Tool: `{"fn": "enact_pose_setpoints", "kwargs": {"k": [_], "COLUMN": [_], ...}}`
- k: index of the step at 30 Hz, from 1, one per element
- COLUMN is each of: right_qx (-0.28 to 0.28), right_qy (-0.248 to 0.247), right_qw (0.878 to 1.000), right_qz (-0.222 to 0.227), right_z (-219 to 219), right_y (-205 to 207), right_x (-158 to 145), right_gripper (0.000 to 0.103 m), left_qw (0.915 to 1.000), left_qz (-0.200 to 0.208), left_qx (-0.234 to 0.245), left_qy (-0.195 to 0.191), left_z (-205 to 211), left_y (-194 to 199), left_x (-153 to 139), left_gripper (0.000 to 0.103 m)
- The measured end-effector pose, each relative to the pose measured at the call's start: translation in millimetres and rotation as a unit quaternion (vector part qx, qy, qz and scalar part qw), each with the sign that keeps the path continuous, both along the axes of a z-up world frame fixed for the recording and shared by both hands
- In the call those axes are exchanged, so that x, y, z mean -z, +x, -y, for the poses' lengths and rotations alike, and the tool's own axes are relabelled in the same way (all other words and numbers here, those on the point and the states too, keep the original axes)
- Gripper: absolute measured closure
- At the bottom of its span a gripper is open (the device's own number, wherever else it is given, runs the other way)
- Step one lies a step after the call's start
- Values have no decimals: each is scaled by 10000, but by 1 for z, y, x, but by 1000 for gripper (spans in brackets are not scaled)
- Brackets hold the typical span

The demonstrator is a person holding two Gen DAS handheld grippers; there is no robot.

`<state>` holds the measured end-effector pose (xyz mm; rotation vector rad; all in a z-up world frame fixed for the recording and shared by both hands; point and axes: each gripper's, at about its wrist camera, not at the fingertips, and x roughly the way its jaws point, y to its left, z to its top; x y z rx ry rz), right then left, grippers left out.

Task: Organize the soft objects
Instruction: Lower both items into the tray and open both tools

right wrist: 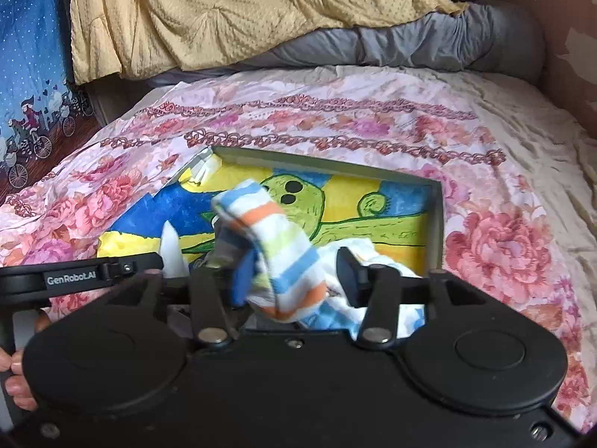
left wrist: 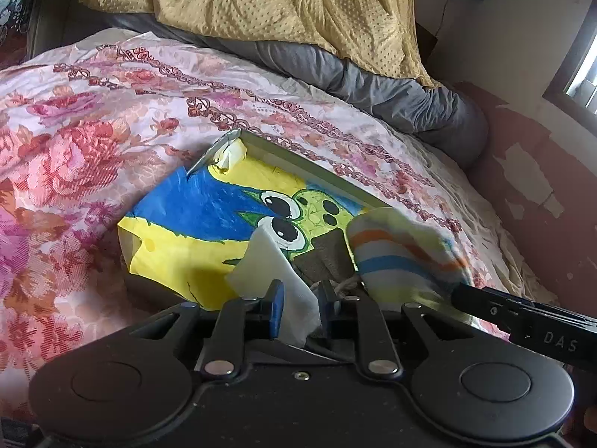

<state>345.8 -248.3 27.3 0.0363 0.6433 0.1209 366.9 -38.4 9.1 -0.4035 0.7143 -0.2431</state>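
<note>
1. The left gripper point(left wrist: 298, 304) has its jaws only slightly apart, with a white cloth point(left wrist: 274, 272) standing between them. Whether the blue pads point(left wrist: 277, 308) press on it is hard to tell, since the cloth's lower end is hidden behind the gripper body.
2. The right gripper point(right wrist: 294, 276) is spread wider, and a striped sock point(right wrist: 276, 246) in blue, orange and pale green drapes loosely between the jaws without being pinched. Its near end is hidden under the linkage.
3. In the left wrist view the sock point(left wrist: 403, 250) is blurred, just right of the white cloth. The right gripper's black arm point(left wrist: 515, 321) is cut off at the right edge.
4. Both items sit over a shallow box point(right wrist: 434, 220) lined with a painted cartoon in blue, yellow and green. A brownish fabric point(left wrist: 324, 261) lies in it, mostly covered.
5. The box rests on a bed with a floral sheet point(right wrist: 496, 246).
6. At the far side lie a grey bolster point(right wrist: 466, 44) and a yellow quilt point(right wrist: 224, 18).
7. Fingers point(right wrist: 18, 384) show at the left edge of the right wrist view, mostly cut off.
</note>
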Motion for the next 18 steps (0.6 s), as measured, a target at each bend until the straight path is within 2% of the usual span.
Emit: {"fn": "enact_pose_setpoints", "kwargs": {"k": [4,7,15,18], "right_qx": [30,16,-277,-403], "right_qy": [2,31,226,255], "right_qw": [10000,10000,9984,9971], "right_qz": [41,65,441,600], "right_z": [3,4,5,2], "right_y": [-10,-19,-58,-78], "right_x": [-5,-10,-31,-40], "right_gripper": [57,45,16,13], "left_qw": [10000,9999,9975,9962], "left_qz": [27,96,583,751], "left_qx": [-10,-85,-247,-297], "left_qy": [42,97,299,334], "left_z": [-1,-3,-11,-17], "left_y": [-7,-16,-57,-73], "left_x": [-8,-15,-41,-51], "left_gripper": [79,78,58,49]}}
